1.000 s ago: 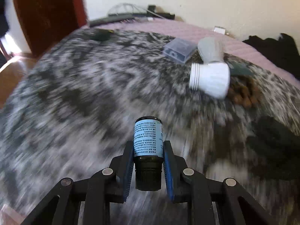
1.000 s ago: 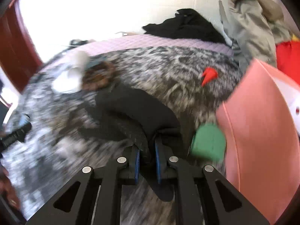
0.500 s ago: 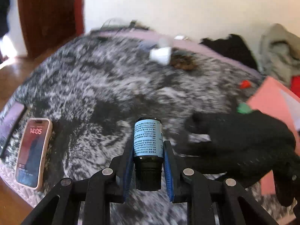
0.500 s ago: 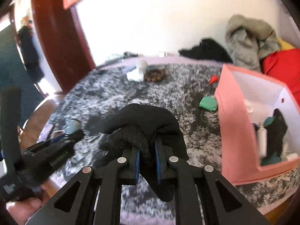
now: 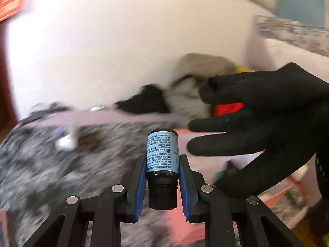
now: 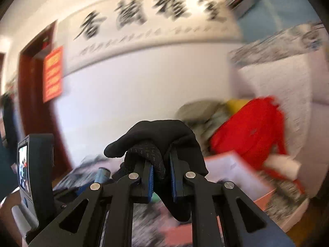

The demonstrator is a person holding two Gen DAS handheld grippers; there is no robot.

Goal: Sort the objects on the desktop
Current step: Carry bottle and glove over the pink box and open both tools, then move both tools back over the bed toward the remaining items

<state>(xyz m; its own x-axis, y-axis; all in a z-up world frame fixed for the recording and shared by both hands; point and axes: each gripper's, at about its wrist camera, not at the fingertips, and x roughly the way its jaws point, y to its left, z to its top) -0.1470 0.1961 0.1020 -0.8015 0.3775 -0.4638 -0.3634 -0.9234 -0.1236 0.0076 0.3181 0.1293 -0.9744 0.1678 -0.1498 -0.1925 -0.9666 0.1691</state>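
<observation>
My left gripper [image 5: 162, 171] holds a small dark bottle [image 5: 162, 160] with a pale blue printed label, jaws clenched on its sides, cap pointing back toward the camera; it is carried in the air above the grey-and-white mottled fleece blanket [image 5: 41, 160] that covers the bed. My right gripper [image 6: 161, 174] has its jaws pinched on a black knit glove [image 6: 162, 142], which bunches over the fingertips and hangs down between them. From the left wrist view the same glove's limp fingers reach in from the right, above the pink storage box [image 5: 183, 226] with its white interior. Behind, blurred by motion, lie a red garment [image 6: 250, 131] and an olive-grey one [image 6: 197, 113] against the white wall [image 6: 144, 78], which bears large black calligraphy.
</observation>
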